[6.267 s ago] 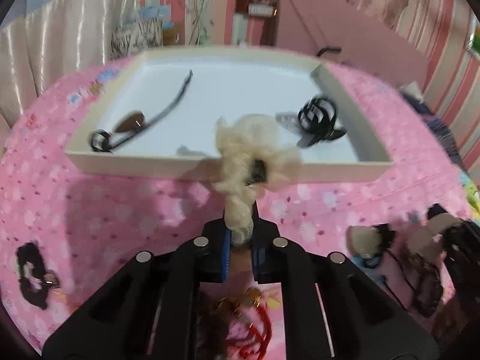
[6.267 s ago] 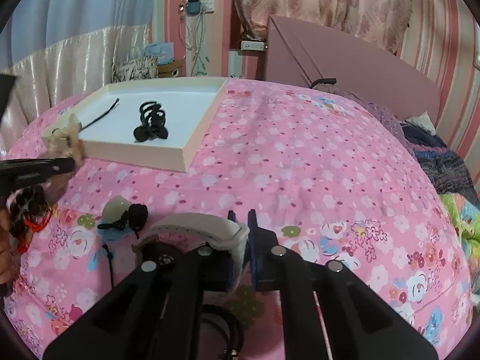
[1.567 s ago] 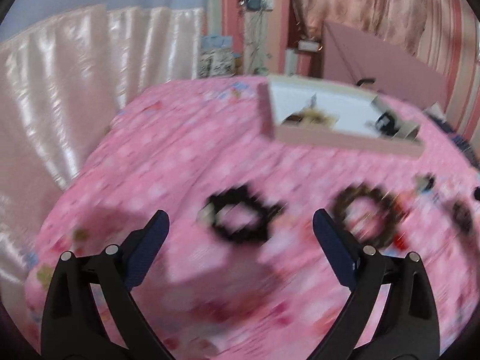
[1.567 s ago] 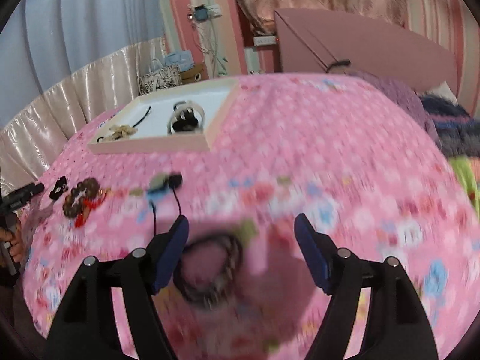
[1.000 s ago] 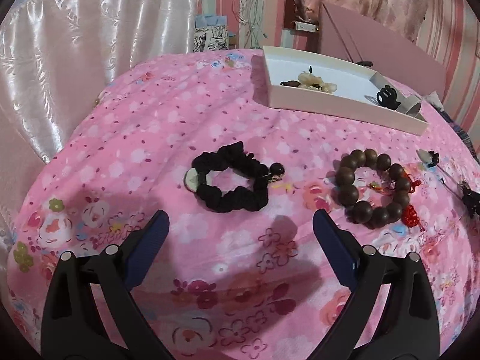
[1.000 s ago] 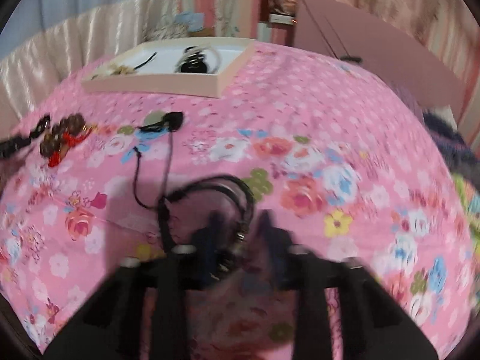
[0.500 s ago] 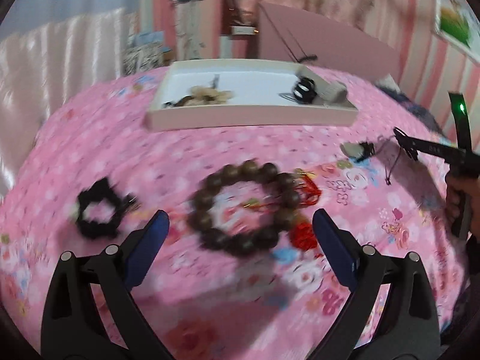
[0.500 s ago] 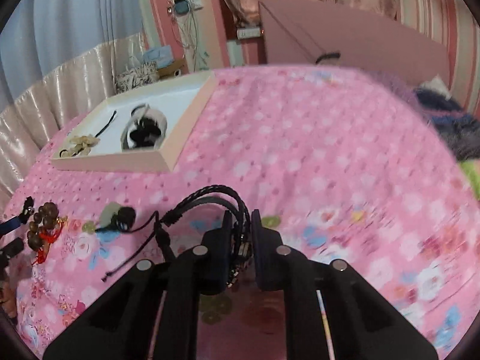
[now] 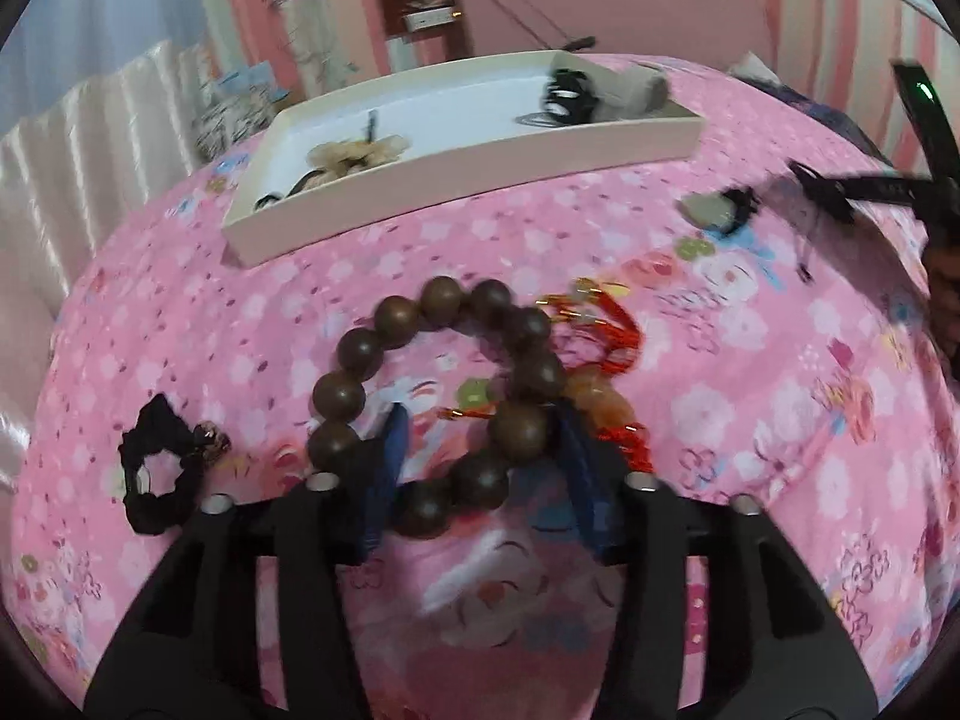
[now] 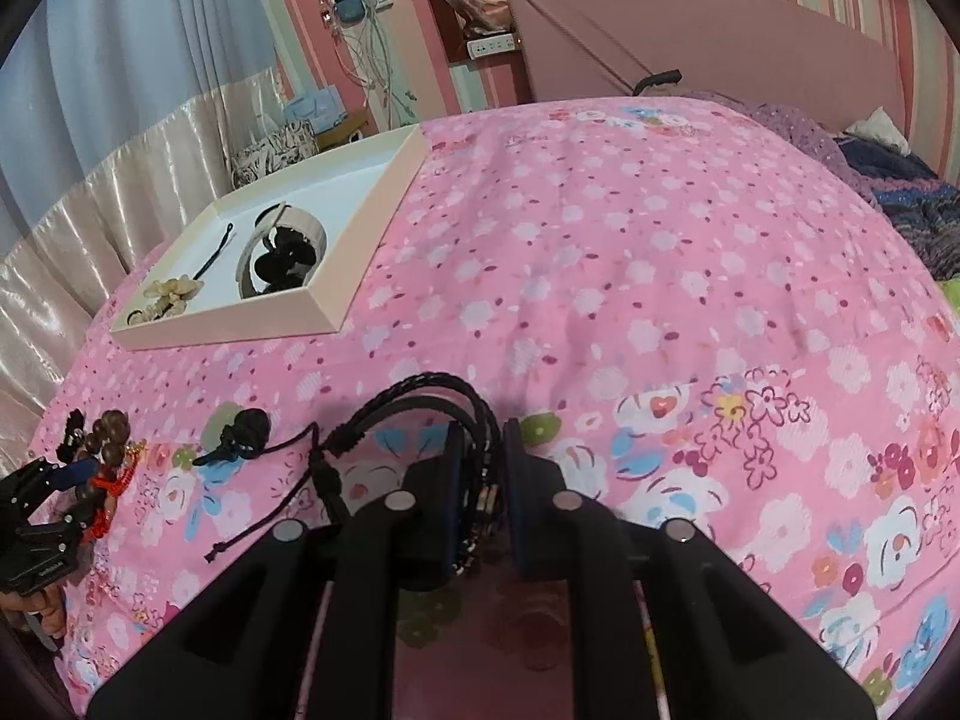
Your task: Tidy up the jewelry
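A brown wooden bead bracelet (image 9: 438, 396) with a red tassel lies on the pink floral bedspread. My left gripper (image 9: 480, 456) is open, its blue-padded fingers (image 9: 384, 468) straddling the near side of the bracelet. My right gripper (image 10: 480, 462) is shut on a black braided cord bracelet (image 10: 420, 402), held just above the bed. The white tray (image 9: 474, 156) holds a cream flower clip (image 9: 354, 159), a black hair claw (image 9: 567, 99) and a beige band; it also shows in the right wrist view (image 10: 336, 294).
A black scrunchie (image 9: 159, 480) lies left of the beads. A pale green stone pendant on a black cord (image 10: 237, 426) lies between the grippers. Satin curtain runs along the bed's left edge; a dark knitted blanket (image 10: 900, 180) lies far right.
My left gripper has come down over the bead bracelet and narrowed around its near beads. My right gripper still holds the black cord bracelet, lifted slightly and shifted right.
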### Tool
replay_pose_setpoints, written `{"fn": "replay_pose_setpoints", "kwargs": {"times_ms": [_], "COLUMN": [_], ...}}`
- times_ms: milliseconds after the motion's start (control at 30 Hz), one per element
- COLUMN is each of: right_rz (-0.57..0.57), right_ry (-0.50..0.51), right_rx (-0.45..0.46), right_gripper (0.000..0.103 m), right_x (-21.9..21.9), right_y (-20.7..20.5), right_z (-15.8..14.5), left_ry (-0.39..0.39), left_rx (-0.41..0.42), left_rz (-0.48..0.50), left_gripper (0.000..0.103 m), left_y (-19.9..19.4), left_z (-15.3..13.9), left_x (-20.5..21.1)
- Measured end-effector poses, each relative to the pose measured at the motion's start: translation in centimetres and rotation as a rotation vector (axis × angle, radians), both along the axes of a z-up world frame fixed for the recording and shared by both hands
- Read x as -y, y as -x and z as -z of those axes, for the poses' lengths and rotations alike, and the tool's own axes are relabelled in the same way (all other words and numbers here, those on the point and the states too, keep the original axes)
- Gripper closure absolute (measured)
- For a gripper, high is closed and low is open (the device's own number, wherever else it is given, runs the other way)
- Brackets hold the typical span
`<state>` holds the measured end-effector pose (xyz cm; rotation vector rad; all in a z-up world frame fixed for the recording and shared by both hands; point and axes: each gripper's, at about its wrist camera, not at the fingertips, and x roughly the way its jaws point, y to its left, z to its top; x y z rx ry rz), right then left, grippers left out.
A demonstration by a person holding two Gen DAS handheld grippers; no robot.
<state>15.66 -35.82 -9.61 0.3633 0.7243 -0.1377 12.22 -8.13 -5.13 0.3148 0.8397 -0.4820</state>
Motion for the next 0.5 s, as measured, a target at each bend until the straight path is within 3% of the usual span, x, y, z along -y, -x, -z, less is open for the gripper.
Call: {"fn": "replay_pose_setpoints", "kwargs": {"times_ms": [67,100,200,500], "right_rz": [0.006,0.01,0.019,0.032], "right_ry": [-0.005,-0.01,-0.032,-0.041], "right_rx": [0.005,0.008,0.017,0.079], "right_gripper": [0.09,0.09,0.09,0.09], "right_x": [0.1,0.3,0.6,0.8], "right_y": [0.2,0.3,0.5,1.5], "right_z": [0.0,0.0,0.0,-0.6], "left_ry": [0.037,0.055,0.171,0.345], "left_rx": [-0.005,-0.012,-0.013,0.054], "left_rz": [-0.041,-0.052,-0.072,-0.113], "left_gripper": [0.081,0.086,0.086,0.086], "left_y": [-0.4,-0.5,-0.5,-0.6], "left_z": [-0.2,-0.4,-1.3,-5.8], "left_x": [-1.0,-1.5,-3.5,-6.9]}}
